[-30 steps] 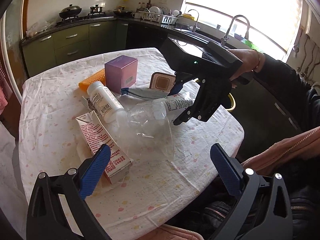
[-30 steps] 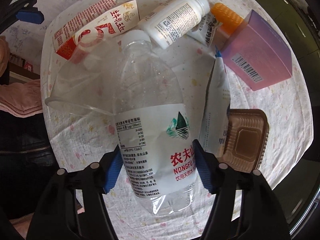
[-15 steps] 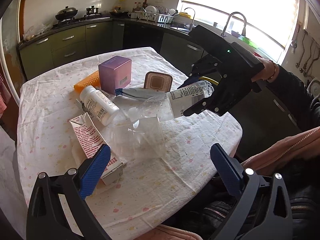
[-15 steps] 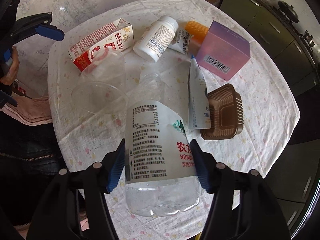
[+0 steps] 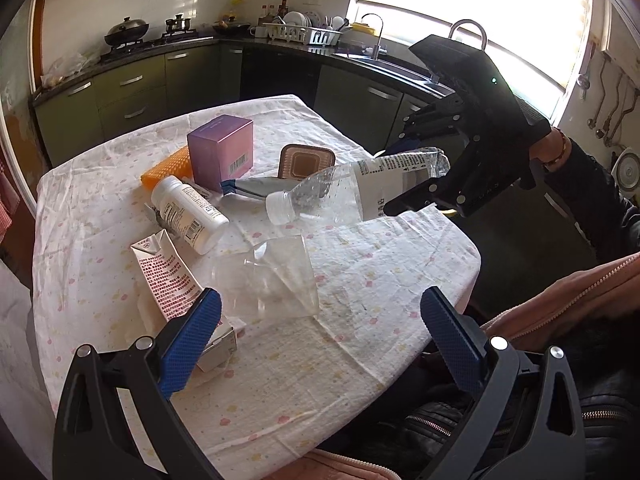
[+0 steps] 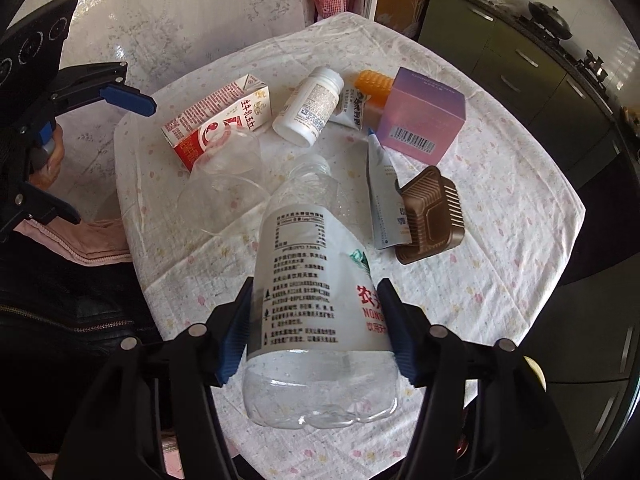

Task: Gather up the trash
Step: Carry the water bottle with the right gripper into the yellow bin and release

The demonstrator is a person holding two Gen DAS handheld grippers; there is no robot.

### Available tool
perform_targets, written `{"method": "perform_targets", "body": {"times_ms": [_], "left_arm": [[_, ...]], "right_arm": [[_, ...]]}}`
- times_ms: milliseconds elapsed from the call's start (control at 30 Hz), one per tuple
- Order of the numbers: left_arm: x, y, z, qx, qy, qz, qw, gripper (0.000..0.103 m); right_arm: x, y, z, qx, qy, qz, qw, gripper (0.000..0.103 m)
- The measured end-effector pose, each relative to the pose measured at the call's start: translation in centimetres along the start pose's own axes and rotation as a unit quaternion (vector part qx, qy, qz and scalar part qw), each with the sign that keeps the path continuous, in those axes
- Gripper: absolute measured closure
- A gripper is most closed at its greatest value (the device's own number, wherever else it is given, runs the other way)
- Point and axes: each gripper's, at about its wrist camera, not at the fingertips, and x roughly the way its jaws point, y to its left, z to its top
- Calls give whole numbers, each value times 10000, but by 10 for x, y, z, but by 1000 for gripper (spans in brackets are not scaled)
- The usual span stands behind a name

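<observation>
Right wrist view, near to far: right gripper (image 6: 316, 332) clamped on clear water bottle (image 6: 316, 312), held off the table (image 6: 500, 240), cap end pointing toward the middle. Beyond the cap, crushed clear cup (image 6: 228, 184) on its side, touching red-and-white carton (image 6: 218, 120). White pill bottle (image 6: 310, 106), grey pouch (image 6: 384, 196) and brown tray (image 6: 430, 214) crowded mid-table; orange piece (image 6: 370, 86) and purple box (image 6: 422, 114) behind, toward the far edge. Left gripper (image 5: 316, 342) wide open, holding nothing, hovering over the near edge just short of carton and cup.
</observation>
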Motion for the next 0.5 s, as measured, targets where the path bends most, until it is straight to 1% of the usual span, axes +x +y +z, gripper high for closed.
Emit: {"method": "perform_targets", "body": {"times_ms": [167,267,333,367,500], "left_arm": [[2,-2,2,38,15,-32,10000,5],[6,-5,3,79,31,-82,9999,5],[9,-8,4,116,47,-127,9998,5],[10,-9,5,142,57,-146,9998,5],[16,-18,8,280,113,-216,9993,5]], "right_arm": [[-32,-24,-23,517,-329,-221,9979,45],[-47,-48,-48,979,-332,-534,9932,45],[-52,-68,-68,1343,-265,-726,9879,45],[-54,-80,-81,1573,-213,-856,9836,45],[-54,-122,-128,2362,-43,-1105,9654,45]]}}
